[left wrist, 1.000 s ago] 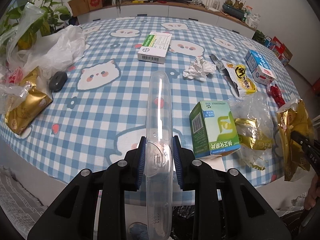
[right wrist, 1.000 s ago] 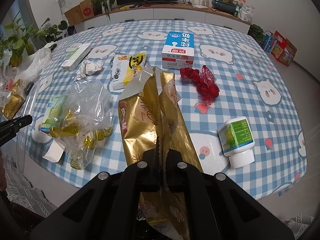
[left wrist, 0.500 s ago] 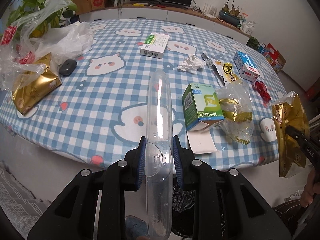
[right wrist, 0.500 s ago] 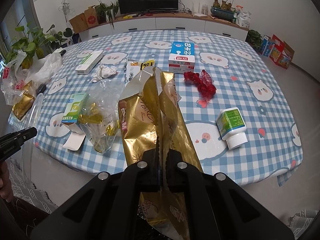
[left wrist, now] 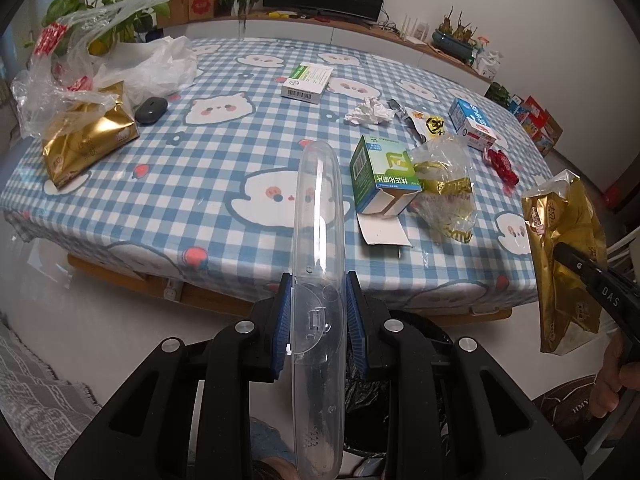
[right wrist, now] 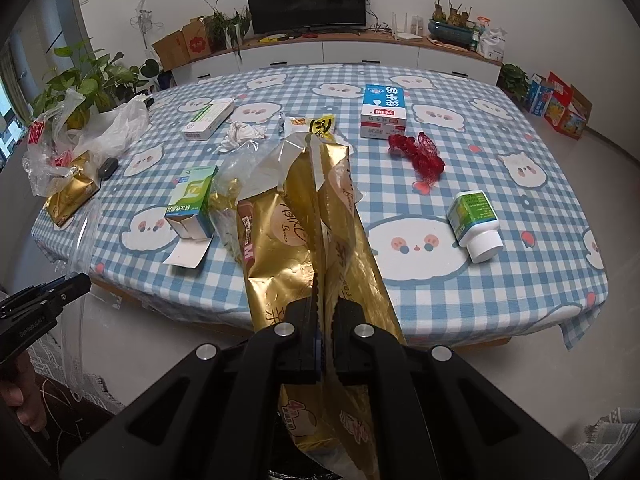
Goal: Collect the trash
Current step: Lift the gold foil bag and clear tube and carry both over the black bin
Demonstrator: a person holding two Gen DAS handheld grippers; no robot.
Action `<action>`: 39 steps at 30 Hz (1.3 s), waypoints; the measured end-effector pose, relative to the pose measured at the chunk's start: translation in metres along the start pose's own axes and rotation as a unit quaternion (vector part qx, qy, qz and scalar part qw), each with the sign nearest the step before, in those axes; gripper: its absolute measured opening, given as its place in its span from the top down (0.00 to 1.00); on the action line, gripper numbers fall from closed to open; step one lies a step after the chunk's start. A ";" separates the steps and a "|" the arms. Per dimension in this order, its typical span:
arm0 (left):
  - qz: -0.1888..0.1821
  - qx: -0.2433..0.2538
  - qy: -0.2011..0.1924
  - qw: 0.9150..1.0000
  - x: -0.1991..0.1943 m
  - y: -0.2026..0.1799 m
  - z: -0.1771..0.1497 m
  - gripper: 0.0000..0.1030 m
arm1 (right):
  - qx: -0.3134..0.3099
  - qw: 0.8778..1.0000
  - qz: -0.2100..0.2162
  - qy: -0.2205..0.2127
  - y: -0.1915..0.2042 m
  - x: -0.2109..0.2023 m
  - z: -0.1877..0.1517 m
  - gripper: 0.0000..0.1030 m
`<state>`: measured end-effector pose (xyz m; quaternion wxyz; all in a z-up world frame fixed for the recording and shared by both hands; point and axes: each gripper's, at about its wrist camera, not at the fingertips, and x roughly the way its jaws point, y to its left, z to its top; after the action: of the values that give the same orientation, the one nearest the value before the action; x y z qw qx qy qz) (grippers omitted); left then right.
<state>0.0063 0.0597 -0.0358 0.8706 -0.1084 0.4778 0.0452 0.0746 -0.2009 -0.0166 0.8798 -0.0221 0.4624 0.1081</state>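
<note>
Left hand-held gripper [left wrist: 317, 316] clamps clear plastic case [left wrist: 317, 240]; right hand-held gripper [right wrist: 325, 332] pinches gold wrapper [right wrist: 304, 232]

Both claws are matte black plastic with long slotted arms and silver round screws near the knuckles. The left claw [left wrist: 316, 312] has ribbed blue pads [left wrist: 280, 320]. The right claw [right wrist: 323, 334], at lower centre, shows a thin blue strip between its fingers, and white lettering marks its side at the right edge of the left view.
</note>
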 end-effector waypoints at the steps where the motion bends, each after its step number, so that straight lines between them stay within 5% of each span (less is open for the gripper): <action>1: 0.002 0.003 -0.001 1.000 -0.002 -0.002 -0.003 0.76 | -0.001 1.000 0.000 -0.001 0.002 -0.002 -0.004 1.00; 22: 0.005 0.009 0.029 1.000 0.005 -0.015 -0.081 0.76 | -0.009 1.000 0.005 0.012 0.031 -0.012 -0.074 1.00; 39: -0.013 0.007 0.069 0.998 0.067 -0.027 -0.129 0.76 | -0.007 0.997 0.031 0.074 0.044 0.051 -0.128 1.00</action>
<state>-0.0588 0.0016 -0.1558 0.8368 -0.1117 0.5355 0.0228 -0.0100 -0.1675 -0.1292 0.8392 -0.0216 0.5261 0.1363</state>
